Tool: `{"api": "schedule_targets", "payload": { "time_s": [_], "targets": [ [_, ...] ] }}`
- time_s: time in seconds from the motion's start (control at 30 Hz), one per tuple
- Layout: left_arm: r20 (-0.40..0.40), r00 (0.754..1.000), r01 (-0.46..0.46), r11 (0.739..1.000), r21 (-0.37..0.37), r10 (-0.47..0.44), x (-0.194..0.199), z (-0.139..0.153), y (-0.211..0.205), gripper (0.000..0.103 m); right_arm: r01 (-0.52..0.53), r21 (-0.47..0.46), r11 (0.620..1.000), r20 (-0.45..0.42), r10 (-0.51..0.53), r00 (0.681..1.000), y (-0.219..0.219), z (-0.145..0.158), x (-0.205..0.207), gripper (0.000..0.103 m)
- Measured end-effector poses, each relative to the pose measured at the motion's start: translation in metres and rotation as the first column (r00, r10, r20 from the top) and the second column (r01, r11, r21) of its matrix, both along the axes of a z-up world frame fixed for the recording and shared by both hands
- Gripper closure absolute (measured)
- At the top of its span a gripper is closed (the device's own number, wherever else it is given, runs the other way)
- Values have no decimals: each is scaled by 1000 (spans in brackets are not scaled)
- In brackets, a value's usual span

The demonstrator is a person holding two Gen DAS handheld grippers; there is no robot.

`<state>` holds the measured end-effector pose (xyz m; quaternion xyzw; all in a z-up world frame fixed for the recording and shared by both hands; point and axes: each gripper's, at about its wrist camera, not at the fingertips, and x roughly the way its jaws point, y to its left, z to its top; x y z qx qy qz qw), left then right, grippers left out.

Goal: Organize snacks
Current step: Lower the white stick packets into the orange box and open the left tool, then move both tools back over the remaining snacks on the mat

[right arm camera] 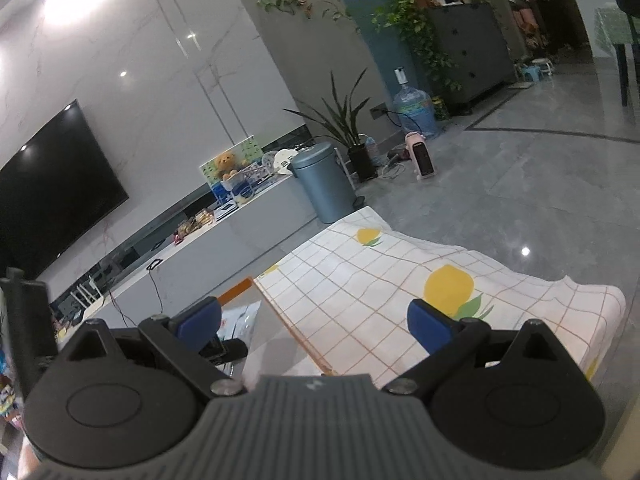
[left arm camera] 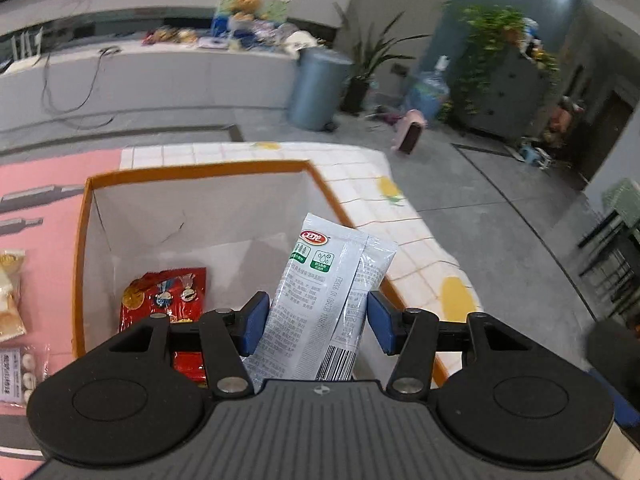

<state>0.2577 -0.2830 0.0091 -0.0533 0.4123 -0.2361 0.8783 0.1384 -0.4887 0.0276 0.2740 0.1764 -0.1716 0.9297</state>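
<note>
In the left wrist view an orange-rimmed box [left arm camera: 86,216] with white inner walls stands on the table. A red snack packet [left arm camera: 166,296] lies on its floor. A pale grey-green snack packet [left arm camera: 320,304] stands upright between the blue pads of my left gripper [left arm camera: 318,320], over the box's right side. The jaws look spread and I cannot tell if the pads press the packet. My right gripper [right arm camera: 314,326] is open and empty, held above the lemon-print cloth [right arm camera: 380,280] beside the box's corner [right arm camera: 240,286].
More snack packets lie on the pink mat [left arm camera: 40,176] left of the box: a yellow one [left arm camera: 10,296] and a white one [left arm camera: 22,372]. The table's right edge drops to a grey floor. A blue bin [right arm camera: 324,180] and a TV bench stand beyond.
</note>
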Motion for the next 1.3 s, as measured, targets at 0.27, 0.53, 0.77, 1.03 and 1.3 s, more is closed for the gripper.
{"api": "schedule_targets", "payload": {
  "time_s": [0.27,0.53,0.77,1.03,1.3],
  "targets": [
    [49,997,-67,998,14,66,-6,2,1,15,-1,-11,1000,-8,1,1000,0,1,0,6],
    [68,996,-68,997,42,65,-25,27,12,15,-13,-36,999,-26,13,1000,2,2,4,6],
    [111,991,-77,995,61,70,-54,59,53,15,-25,-79,997,-52,21,998,10,4,11,6],
    [184,972,-164,982,90,145,-88,82,127,15,-180,-75,981,22,182,983,53,7,24,9],
    [188,940,-304,949,78,286,-110,74,194,15,-317,-13,948,137,316,939,107,6,34,13]
  ]
}}
